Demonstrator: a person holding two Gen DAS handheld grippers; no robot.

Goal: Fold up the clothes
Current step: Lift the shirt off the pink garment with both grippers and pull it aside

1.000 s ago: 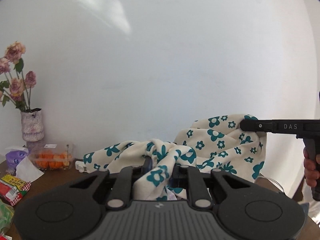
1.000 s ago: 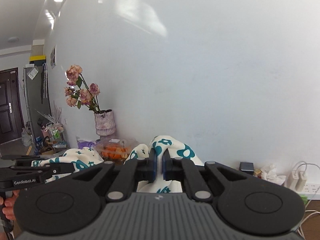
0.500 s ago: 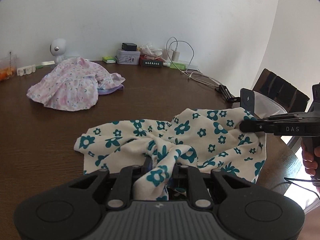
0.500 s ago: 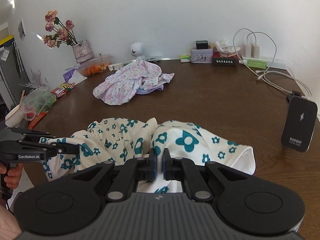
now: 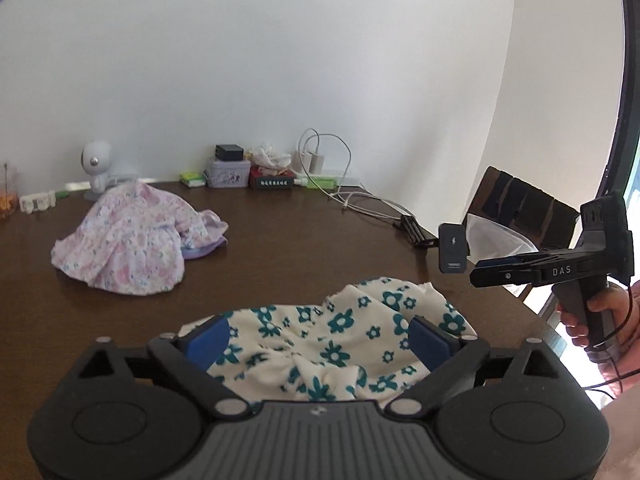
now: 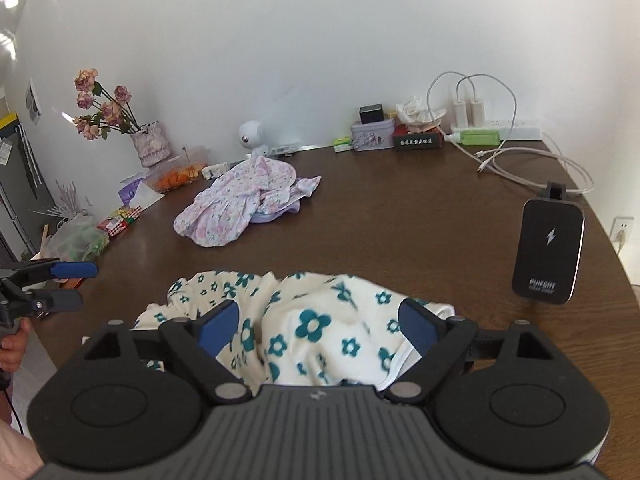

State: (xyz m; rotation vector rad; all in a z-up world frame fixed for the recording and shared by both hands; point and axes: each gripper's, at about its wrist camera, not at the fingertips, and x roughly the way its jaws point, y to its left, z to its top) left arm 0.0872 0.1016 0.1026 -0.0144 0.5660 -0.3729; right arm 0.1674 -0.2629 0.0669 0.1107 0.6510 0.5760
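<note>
A cream garment with teal flowers (image 5: 328, 344) lies crumpled on the brown table (image 5: 300, 240) near its front edge. My left gripper (image 5: 320, 336) hangs just over it, jaws opening wide, blue pads (image 5: 208, 338) apart on either side of the cloth and not pressing it. My right gripper (image 6: 319, 322) stands the same way over the other end of the garment (image 6: 320, 328), jaws opening, nothing pinched. Each gripper shows in the other's view: the right gripper (image 5: 476, 274) at the right, the left gripper (image 6: 86, 284) at the left.
A pink floral garment (image 6: 248, 200) lies heaped mid-table. A black power bank (image 6: 548, 248) stands at the right edge, with cables (image 6: 520, 168) behind it. Boxes (image 6: 372, 136), a power strip (image 6: 512, 124) and a flower vase (image 6: 150, 144) line the wall. A chair (image 5: 520, 208) is at the right.
Both grippers came down from the wall toward the table with the cream garment pinched, then let go. Their jaws now stand wide and the garment rests in a heap.
</note>
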